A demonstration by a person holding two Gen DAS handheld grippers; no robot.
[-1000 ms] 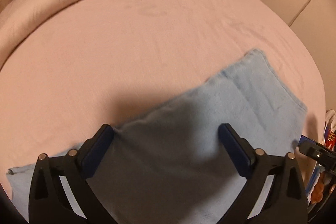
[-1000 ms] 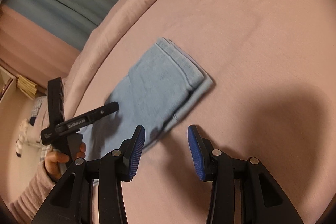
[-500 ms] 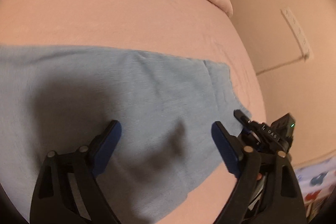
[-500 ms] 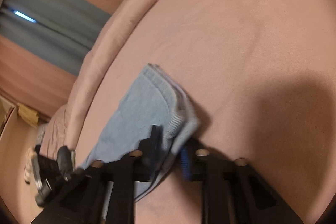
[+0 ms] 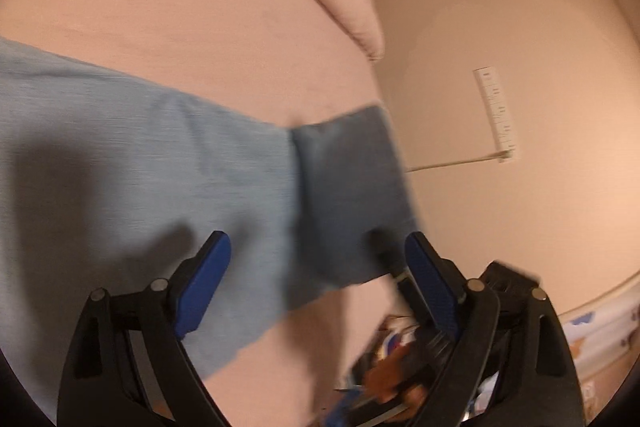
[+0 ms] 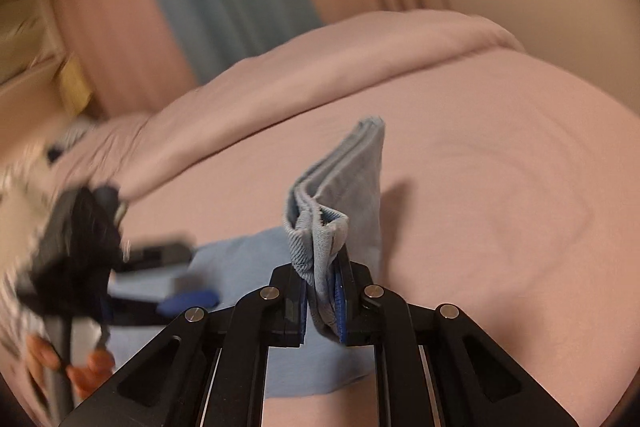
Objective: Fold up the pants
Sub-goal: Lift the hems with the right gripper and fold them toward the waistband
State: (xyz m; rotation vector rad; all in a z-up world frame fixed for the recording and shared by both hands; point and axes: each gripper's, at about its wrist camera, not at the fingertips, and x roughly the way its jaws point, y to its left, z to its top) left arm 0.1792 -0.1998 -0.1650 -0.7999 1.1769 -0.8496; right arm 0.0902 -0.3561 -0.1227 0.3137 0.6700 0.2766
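The right gripper (image 6: pixel 322 301), which half a second ago was just closing on the edge of the light blue pants (image 6: pixel 344 187), now has its blue pads clamped tight on the bunched waistband and holds that folded end raised off the pink bed (image 6: pixel 500 167), the layered edges standing upright above the sheet. The rest of the pants lies flat on the bed beneath and to the left of the lifted end. From the left wrist view, the raised flap (image 5: pixel 348 195) shows darker and blurred against the flat stretch of fabric (image 5: pixel 140 155), where a moment earlier the cloth lay in one level sheet.

The left gripper (image 5: pixel 318 279) hovers over the flat part of the pants with its jaws spread wide, holding nothing; its opening is unchanged from the earlier frames. It shows as a dark blur at the left of the right wrist view (image 6: pixel 120 267), with the person's fingers (image 6: pixel 92 367) below it.

A rolled pink duvet (image 6: pixel 320 79) lies along the far side of the bed. No containers can be made out.
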